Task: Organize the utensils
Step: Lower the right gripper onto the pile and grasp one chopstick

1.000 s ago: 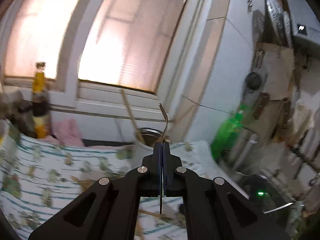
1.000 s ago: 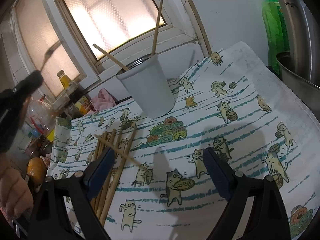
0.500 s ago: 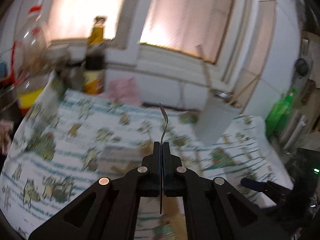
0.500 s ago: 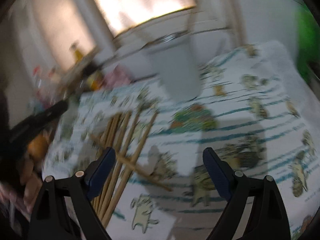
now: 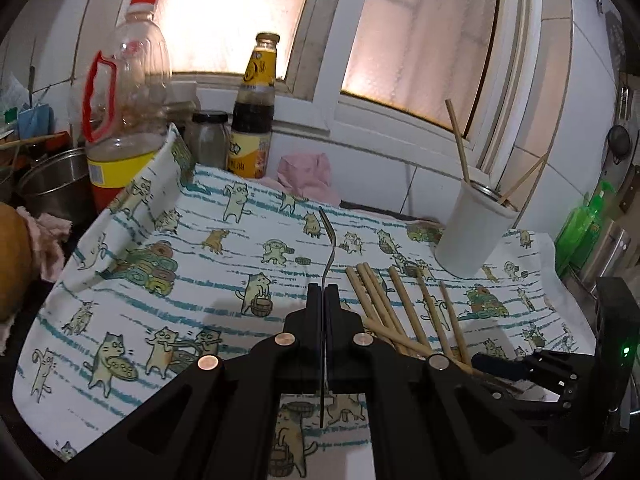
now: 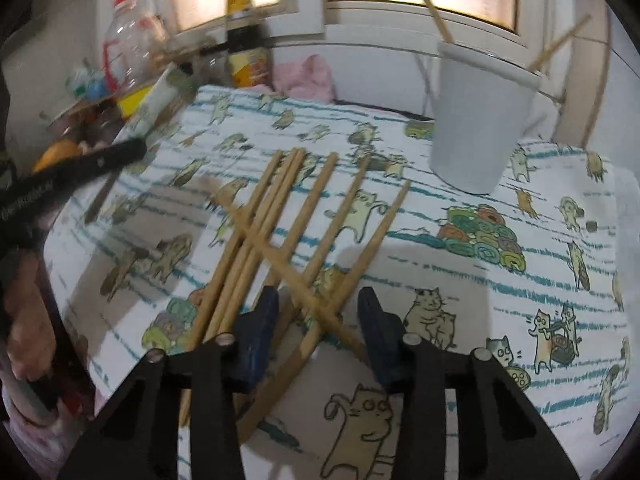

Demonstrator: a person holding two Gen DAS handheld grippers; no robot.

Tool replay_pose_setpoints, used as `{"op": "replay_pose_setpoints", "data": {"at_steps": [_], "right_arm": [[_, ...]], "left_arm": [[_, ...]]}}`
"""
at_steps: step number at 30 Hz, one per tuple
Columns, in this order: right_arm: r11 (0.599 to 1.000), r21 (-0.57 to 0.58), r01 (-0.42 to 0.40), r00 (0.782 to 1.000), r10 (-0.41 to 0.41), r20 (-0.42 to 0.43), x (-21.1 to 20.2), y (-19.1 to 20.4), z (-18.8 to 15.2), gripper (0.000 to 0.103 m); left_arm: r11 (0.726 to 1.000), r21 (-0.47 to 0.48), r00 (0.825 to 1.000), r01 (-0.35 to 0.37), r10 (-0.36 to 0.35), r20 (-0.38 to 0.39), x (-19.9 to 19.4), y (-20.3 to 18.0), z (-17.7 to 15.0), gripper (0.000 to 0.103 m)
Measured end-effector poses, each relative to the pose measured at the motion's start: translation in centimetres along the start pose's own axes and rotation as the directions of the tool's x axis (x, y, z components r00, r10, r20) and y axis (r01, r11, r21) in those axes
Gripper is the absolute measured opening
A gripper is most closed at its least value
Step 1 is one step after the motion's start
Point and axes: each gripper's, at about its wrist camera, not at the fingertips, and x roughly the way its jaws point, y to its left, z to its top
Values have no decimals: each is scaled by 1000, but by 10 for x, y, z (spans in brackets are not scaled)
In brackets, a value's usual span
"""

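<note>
The right gripper (image 6: 316,330) fingers are closing around crossed wooden chopsticks (image 6: 304,240), presumably bound for the white cup (image 6: 476,120), while the left gripper (image 5: 323,300) pinches a thin bent metal utensil (image 5: 329,252).

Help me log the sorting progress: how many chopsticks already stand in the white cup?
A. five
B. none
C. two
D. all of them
C: two chopsticks lean out of the white cup, while the rest lie in a loose pile of chopsticks on the cat-print cloth.
</note>
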Motion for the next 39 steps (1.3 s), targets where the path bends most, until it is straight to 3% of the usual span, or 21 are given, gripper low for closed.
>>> {"op": "replay_pose_setpoints", "data": {"at_steps": [1,2,7,13,20,26,32,34,39], "right_arm": [[1000,-21,-2,1000,2,7,-2,2,-1,30],[999,-31,-5,1000,6,11,-3,3,-2,19],[999,-1,45,998,-45,48,-13,0,-4,6],[998,-11,61,998,-61,34,-18,-7,2,7],[1000,18,1,1000,-1,-8,-8,-18,53,9],[1000,9,-26,994,27,-107,29,-16,99,10],[999,21,-47,981,50,-187,71,-17,119,10],[999,30,-22,980,28,-198,80,-20,122,10],[997,37,-68,969,75,-236,94,-23,124,8]], "left_arm": [[1000,-5,1000,5,-5,3,-2,1,0,1],[1000,-12,1000,11,-11,4,-5,1,0,1],[1000,-15,1000,13,-13,16,-12,2,0,1],[999,-31,1000,-7,7,2,-3,5,3,1],[999,-40,990,6,-12,-140,29,10,6,1],[999,-33,983,-4,-2,-186,42,13,5,1],[1000,21,980,-7,11,-197,44,4,9,1],[999,39,974,-6,15,-226,51,1,10,1],[998,66,942,-13,34,-334,77,1,14,1]]}}
